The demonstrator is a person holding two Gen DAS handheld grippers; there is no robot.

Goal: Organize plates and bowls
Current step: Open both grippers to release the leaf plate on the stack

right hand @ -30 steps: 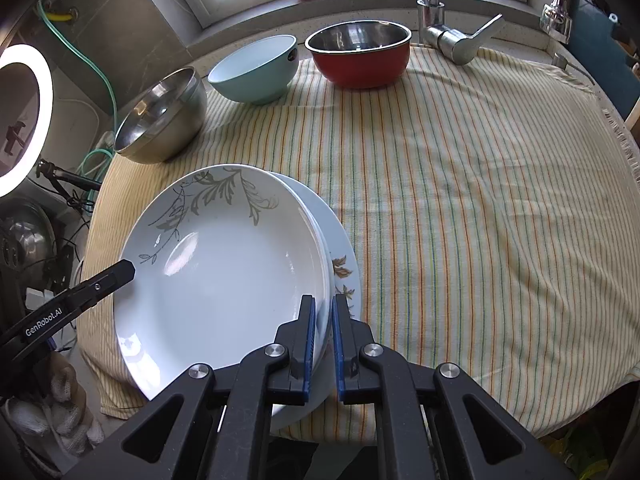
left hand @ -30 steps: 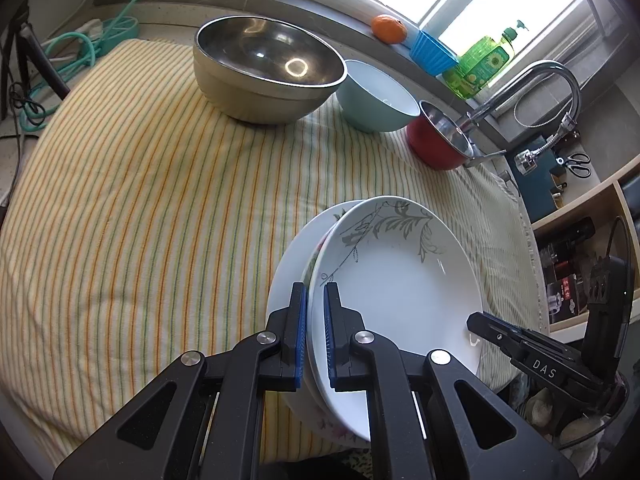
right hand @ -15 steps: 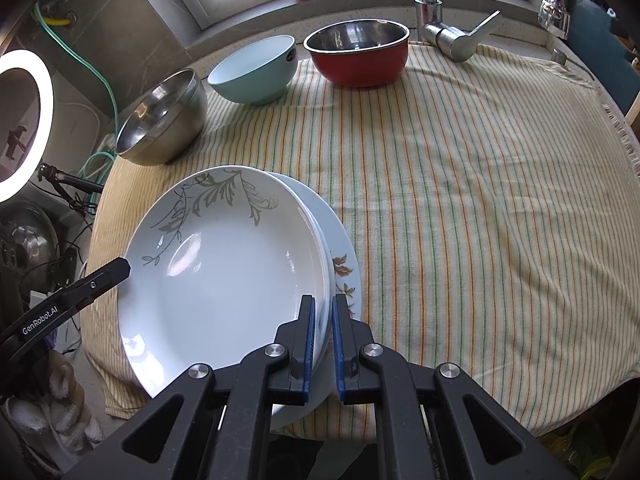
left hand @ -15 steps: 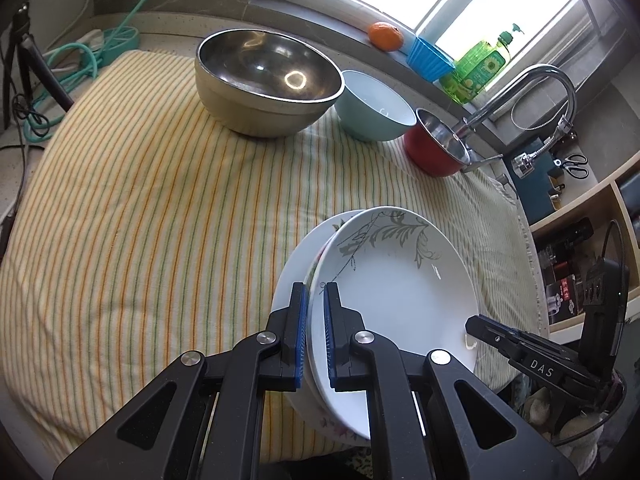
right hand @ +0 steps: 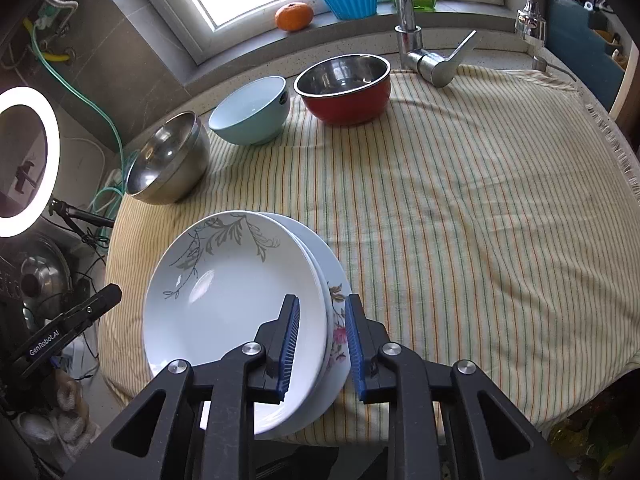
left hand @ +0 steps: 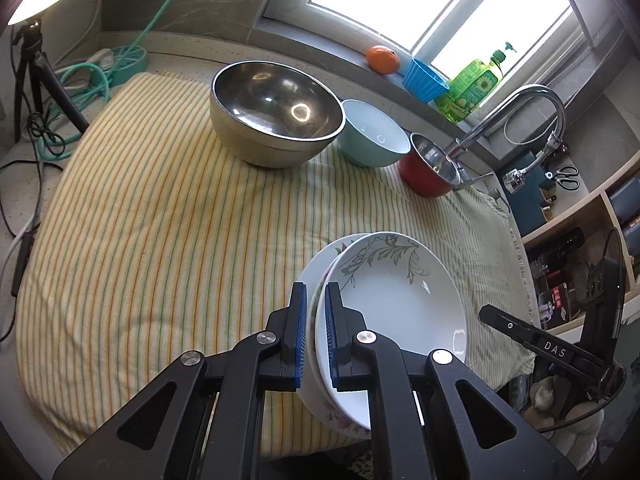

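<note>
The right gripper has just spread off the plates, so the left gripper, pinching their rim, carries the stack alone.

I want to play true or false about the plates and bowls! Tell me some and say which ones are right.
1. The left tongs are pinching the rim of the plates. True.
2. The right tongs are squeezing the plates tightly. False: their jaws have just been opening, and gaps show beside both pads.
3. The metal bowl is stacked inside the blue bowl. False: they sit side by side on the striped cloth.
4. An orange sits on the windowsill. True.
5. The red bowl is upside down. False: it stands upright.
</note>
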